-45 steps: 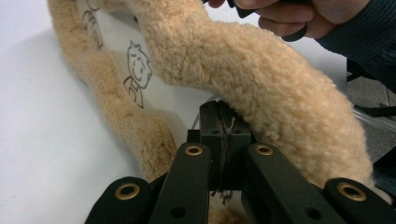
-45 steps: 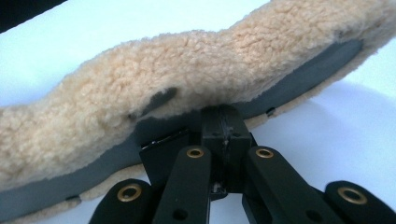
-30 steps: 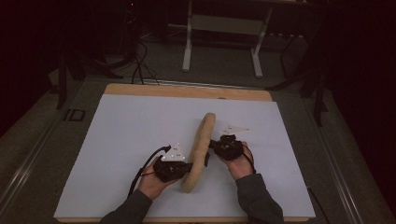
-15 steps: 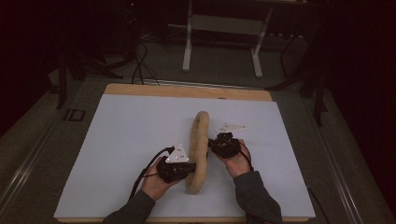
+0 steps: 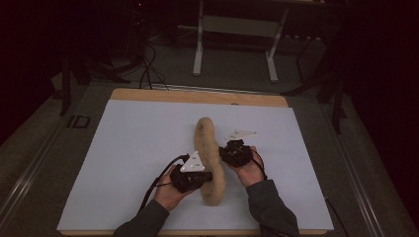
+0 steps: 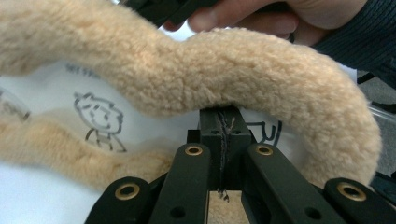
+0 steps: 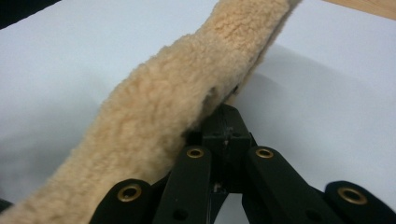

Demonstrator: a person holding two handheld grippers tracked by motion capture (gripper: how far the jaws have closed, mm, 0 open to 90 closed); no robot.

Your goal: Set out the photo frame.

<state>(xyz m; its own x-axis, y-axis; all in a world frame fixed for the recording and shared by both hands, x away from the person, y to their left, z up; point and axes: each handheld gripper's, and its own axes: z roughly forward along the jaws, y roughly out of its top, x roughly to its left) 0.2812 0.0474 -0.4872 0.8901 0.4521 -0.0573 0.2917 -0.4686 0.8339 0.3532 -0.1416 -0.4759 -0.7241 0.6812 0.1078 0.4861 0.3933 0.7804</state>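
Fleece (image 5: 209,158) in a long tan strip lies on the white surface (image 5: 133,148), running from near the person's edge toward the far side. It looks soft and fuzzy, like a lamb's coat. The left gripper (image 5: 193,174) is just beside the fleece on its left, near the close end, and its jaws are shut tight on the edge of the fleece. In the left gripper view the fleece (image 6: 224,74) bends up over the closed jaws, and under it there is white cloth with a small drawing of a child (image 6: 100,119) in black lines. The left gripper (image 6: 226,140) pinches the cloth right where the fluff starts. The right gripper (image 5: 233,153) is just beside the fleece on its right, a bit farther up. Its jaws are shut on the fleece edge too, and in the right gripper view the fleece (image 7: 187,107) lifts a little off the surface (image 7: 336,107) above the right gripper (image 7: 224,128). A hand (image 5: 170,190) holds each gripper.
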